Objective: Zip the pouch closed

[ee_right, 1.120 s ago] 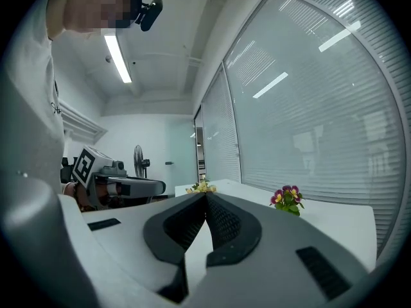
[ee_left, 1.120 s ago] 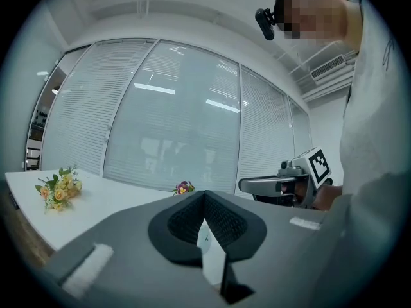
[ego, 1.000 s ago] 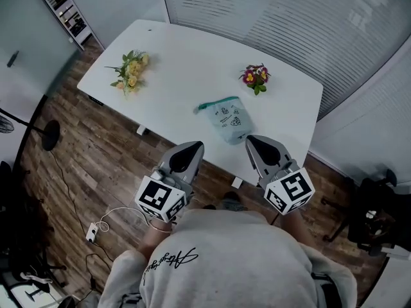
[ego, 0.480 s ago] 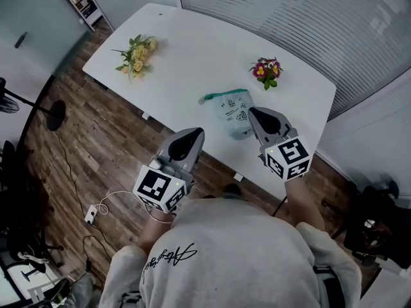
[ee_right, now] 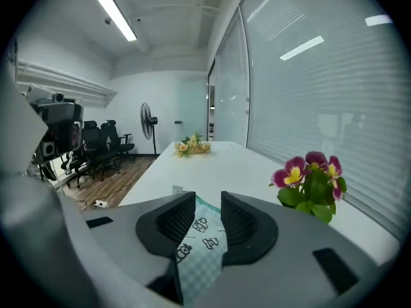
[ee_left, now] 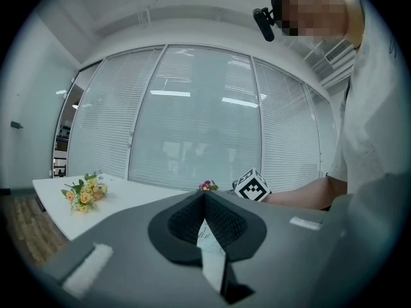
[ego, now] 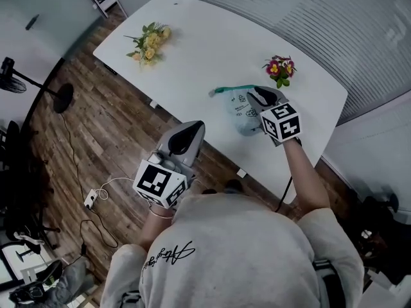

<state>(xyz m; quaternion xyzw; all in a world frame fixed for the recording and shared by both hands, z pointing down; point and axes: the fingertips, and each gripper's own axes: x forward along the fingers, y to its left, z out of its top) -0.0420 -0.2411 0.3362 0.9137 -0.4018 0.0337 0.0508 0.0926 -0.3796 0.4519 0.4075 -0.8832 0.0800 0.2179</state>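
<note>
A pale mint pouch with small printed drawings and a teal zipper edge lies flat on the white table. My right gripper hovers over the pouch's right part, and its jaws are opening. In the right gripper view the pouch shows through the gap under the right gripper, and the pads do not press on it. My left gripper is shut and empty, off the table's near edge above the floor. In its own view the left gripper points level towards the table.
A pot of purple and yellow pansies stands just beyond the pouch, close to my right gripper. A yellow bouquet lies at the table's far left. Window blinds run behind the table. Wood floor with a cable and power strip is at the left.
My right gripper has moved forward and down from the table's near edge to over the pouch. The left gripper has stayed near the table's edge, still shut.
</note>
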